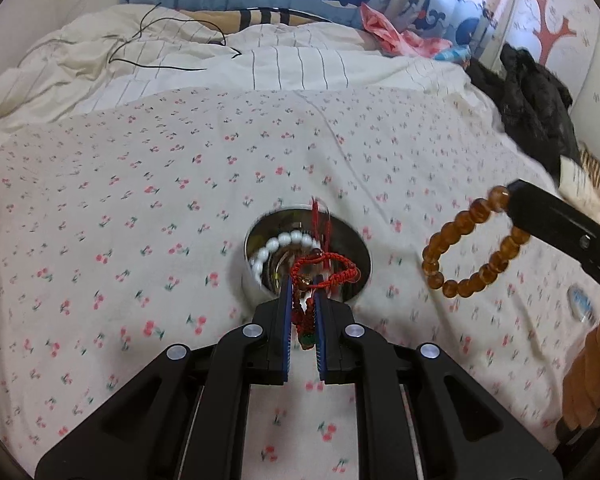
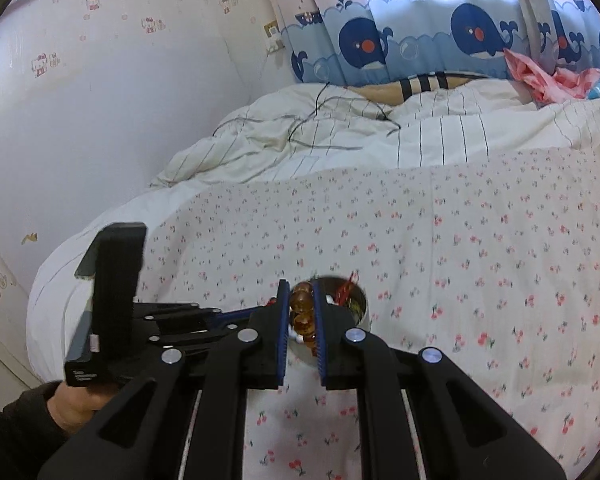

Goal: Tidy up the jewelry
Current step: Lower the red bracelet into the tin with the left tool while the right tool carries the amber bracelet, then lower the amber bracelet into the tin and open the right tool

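A round steel bowl sits on the cherry-print bedsheet with a white bead bracelet lying inside it. My left gripper is shut on a red braided cord bracelet, which hangs over the bowl's near side. To the right, my right gripper is shut on an amber bead bracelet that dangles above the sheet, beside the bowl. In the right wrist view the amber beads are pinched between the blue pads of the right gripper, with the bowl just beyond the fingertips.
A rumpled striped quilt with a thin black cable lies at the back. Dark clothing is heaped at the right edge of the bed. A hand grips the left tool. A small plastic packet lies at the right.
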